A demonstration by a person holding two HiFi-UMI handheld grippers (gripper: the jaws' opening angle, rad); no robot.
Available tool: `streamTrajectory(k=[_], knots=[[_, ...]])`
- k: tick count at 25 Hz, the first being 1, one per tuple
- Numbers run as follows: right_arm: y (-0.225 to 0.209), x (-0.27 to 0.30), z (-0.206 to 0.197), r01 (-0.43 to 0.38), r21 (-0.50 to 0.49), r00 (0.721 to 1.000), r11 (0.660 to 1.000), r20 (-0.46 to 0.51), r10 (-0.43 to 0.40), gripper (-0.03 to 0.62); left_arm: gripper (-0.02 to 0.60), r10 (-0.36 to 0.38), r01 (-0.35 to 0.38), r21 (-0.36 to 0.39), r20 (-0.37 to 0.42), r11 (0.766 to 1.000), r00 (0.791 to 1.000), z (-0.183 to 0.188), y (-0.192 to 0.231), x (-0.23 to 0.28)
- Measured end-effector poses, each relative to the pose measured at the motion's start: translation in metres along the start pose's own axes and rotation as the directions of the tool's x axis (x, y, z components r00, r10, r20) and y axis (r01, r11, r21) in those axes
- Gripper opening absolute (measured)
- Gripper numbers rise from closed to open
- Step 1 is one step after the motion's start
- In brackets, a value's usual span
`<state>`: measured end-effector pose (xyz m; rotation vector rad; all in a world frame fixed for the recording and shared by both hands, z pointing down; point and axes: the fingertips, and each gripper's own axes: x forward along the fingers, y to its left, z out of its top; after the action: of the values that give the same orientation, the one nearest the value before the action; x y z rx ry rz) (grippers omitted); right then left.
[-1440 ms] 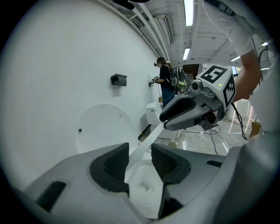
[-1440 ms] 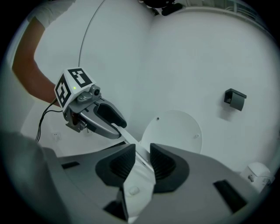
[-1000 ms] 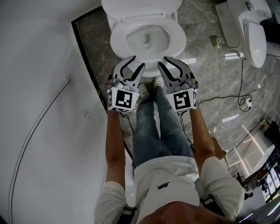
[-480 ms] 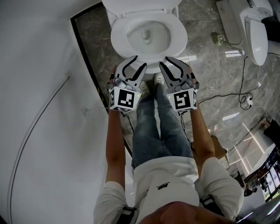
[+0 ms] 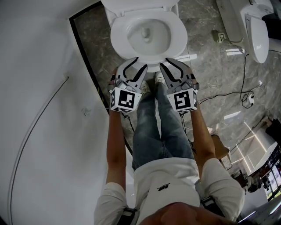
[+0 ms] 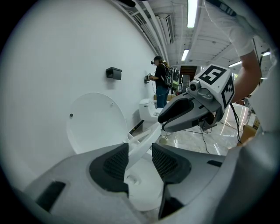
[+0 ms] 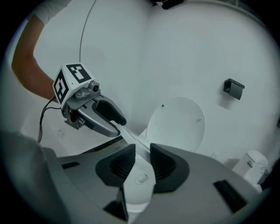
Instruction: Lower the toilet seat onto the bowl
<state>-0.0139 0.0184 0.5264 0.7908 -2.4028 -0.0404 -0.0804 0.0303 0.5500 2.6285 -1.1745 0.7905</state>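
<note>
Bright, even light throughout: ceiling strip lamps (image 6: 191, 11) glare at twelve o'clock in the left gripper view, and the glossy floor (image 5: 219, 83) mirrors them at four o'clock. Both gripper views bulge, with black corners. The near claw pads (image 6: 109, 164) and toilet seat (image 6: 138, 148) blur.

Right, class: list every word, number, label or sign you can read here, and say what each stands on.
No readable words or numbers.
Left cube and right cube: black-and-white square marker patterns, not text.
Shirt: small dark print, too small to read.
Toilet seat: no label visible.
</note>
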Motion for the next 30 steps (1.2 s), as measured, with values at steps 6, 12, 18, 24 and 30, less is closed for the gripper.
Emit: streamTrajectory(k=[6,12,18,24,30], knots=[[0.005,0.000,-0.008,-0.001,0.013,1.000,1.000,-0.012,0.001,0.109,0.173,-0.014,0.014,-0.009,-0.010,1.000,1.000,-0.007,-0.005,0.000],[0.012,0.000,-0.017,-0.009,0.021,1.000,1.000,-0.024,0.009,0.107,0.173,-0.024,0.024,-0.018,-0.016,1.000,1.000,-0.017,-0.012,0.001],[0.019,-0.001,-0.025,-0.014,0.035,0.999,0.999,-0.036,0.015,0.100,0.173,-0.032,0.031,-0.030,-0.030,0.999,0.999,-0.025,-0.018,0.001],[0.024,-0.001,-0.033,-0.024,0.033,0.998,0.999,-0.048,0.026,0.095,0.173,-0.037,0.035,-0.037,-0.046,0.999,0.998,-0.033,-0.023,0.001],[0.029,-0.001,-0.040,-0.030,0.036,0.998,0.999,-0.056,0.032,0.089,0.173,-0.038,0.035,-0.050,-0.056,0.998,0.998,-0.040,-0.029,0.002]])
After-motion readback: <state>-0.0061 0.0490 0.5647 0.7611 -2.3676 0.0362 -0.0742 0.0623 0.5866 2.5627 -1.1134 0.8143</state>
